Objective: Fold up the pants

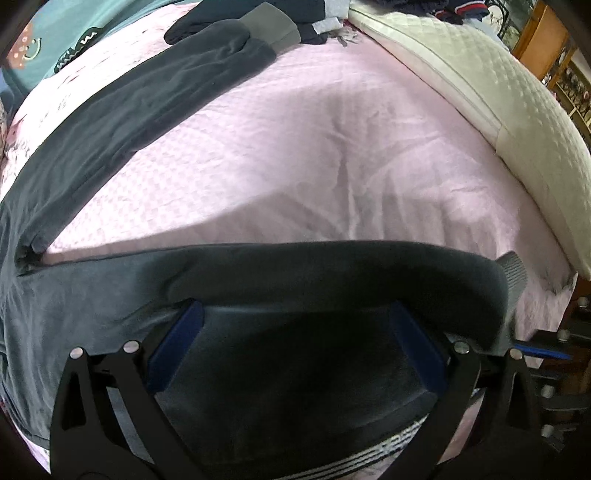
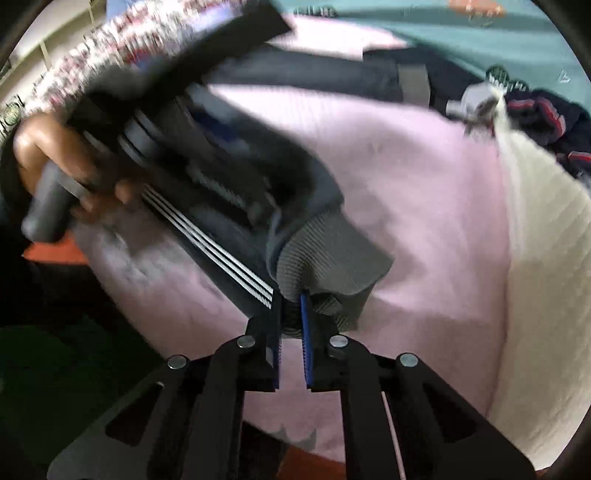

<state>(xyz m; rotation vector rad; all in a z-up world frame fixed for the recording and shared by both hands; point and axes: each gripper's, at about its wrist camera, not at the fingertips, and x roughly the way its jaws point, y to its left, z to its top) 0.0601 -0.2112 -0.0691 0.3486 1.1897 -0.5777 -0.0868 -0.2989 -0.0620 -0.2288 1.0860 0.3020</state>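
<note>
Left wrist view, working left to right from the pink bedspread [image 1: 295, 155]. The dark grey pants [image 1: 122, 110] are lying across it: one leg is running diagonally up the far left side toward a grey ribbed cuff [image 1: 273, 29] near a heap of dark clothes [image 1: 317, 18] at the top edge. The other leg is crossing the bottom of the bedspread, lifted and draped over my left gripper [image 1: 291, 325]. I'm holding its blue fingers [image 1: 177, 343] wide apart with pants fabric bunched between and over them; nothing is being pinched there. White stripes are showing on the fabric down by the gripper body. A quilted cream pillow [image 1: 498, 96] is sitting along the right side of the bedspread.

Right wrist view: at the far left my left hand [image 2: 55, 158] is gripping the other tool's handle, heavily motion-blurred, so I can't make out that tool's fingers from here. Striped pants leg is stretching from it toward centre. My right gripper [image 2: 291, 332] is clamping the second ribbed cuff [image 2: 332, 251], blue pads [image 2: 306, 332] nearly together with knit squeezed between them, over the lower middle of the bedspread. Cream pillow is lying to the right, dark clothes are piling at its upper end.
</note>
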